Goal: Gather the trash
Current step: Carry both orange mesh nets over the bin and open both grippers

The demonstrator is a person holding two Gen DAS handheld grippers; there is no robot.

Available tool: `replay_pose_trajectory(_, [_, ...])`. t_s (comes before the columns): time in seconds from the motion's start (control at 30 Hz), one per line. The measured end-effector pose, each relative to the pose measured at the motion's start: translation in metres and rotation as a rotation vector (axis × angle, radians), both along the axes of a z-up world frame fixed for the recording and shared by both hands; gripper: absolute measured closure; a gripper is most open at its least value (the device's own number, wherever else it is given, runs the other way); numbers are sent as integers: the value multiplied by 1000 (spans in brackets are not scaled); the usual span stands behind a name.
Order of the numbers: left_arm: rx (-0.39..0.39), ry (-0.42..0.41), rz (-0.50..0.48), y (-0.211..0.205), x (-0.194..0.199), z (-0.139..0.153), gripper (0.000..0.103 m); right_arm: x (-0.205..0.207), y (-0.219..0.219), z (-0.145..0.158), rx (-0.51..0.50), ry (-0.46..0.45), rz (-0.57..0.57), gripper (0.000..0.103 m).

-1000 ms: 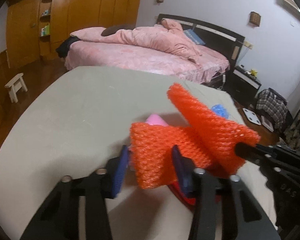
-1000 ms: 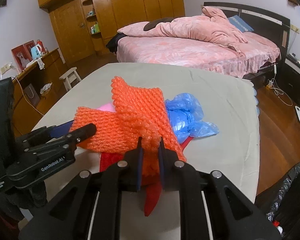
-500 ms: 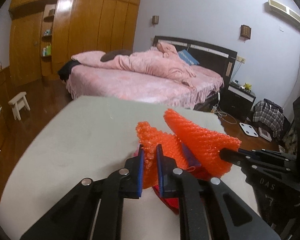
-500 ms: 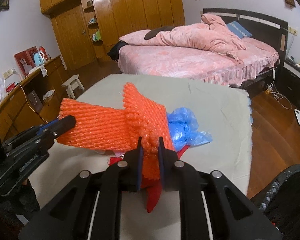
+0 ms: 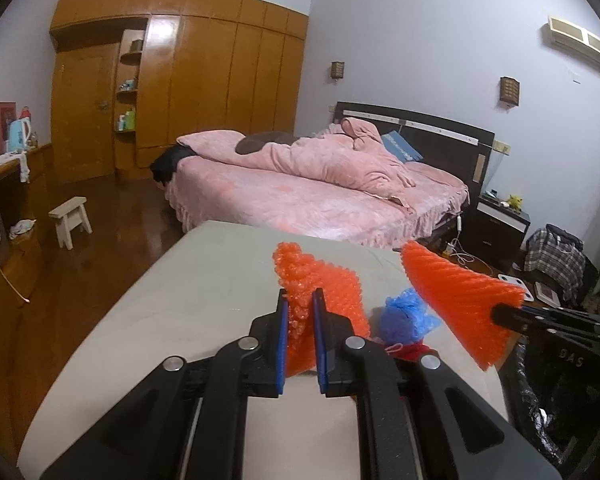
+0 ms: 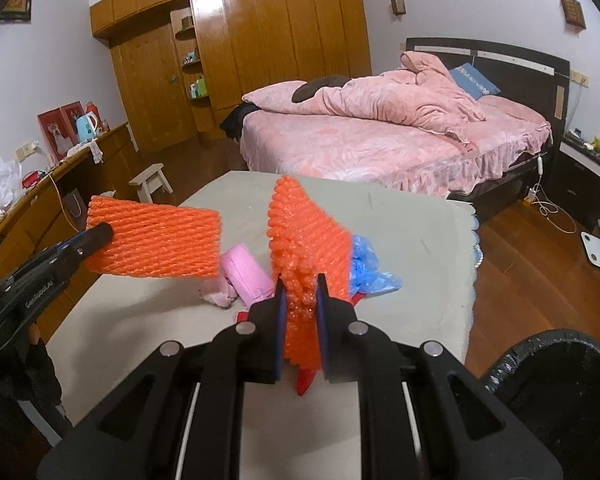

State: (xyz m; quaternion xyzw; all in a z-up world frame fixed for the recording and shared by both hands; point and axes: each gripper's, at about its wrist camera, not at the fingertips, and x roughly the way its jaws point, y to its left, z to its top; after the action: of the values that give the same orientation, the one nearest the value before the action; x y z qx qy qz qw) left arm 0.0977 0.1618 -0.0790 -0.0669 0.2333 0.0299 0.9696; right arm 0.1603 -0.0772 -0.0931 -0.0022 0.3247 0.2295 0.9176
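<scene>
Indoors: bedroom, grey table; each hand-held gripper clamps own orange foam net.

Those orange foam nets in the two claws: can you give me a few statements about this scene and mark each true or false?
1. Each claw grips its own orange foam net. True: the left claw pinches one orange net, and the right claw pinches the other orange net.
2. Both nets lie flat on the table. False: both are held up above the table.
3. A blue plastic bag lies on the table. True.
4. The pink wad is held in a claw. False: it lies loose on the table.
5. A bin with a black liner stands at the table's right side. True.
6. The bed has green covers. False: the bed is pink.
</scene>
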Motion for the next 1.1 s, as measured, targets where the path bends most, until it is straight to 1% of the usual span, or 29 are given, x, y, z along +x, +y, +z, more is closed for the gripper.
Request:
replay_pose_trajectory(0.2, [9, -18, 1, -5, -11, 9, 92, -12, -13, 8, 2, -16, -18, 91])
replay_pose_trajectory(0.5, [5, -5, -94, -44, -14, 11, 92, -30, -41, 10, -2, -19, -73, 91])
replay_pose_trajectory(0.77, [2, 5, -178, -87, -14, 11, 92, -51, -87, 8, -12, -11, -154, 91])
replay_pose_trajectory(1.1, [-1, 4, -320, -158, -18, 12, 92, -90, -162, 4, -41, -4, -302, 91])
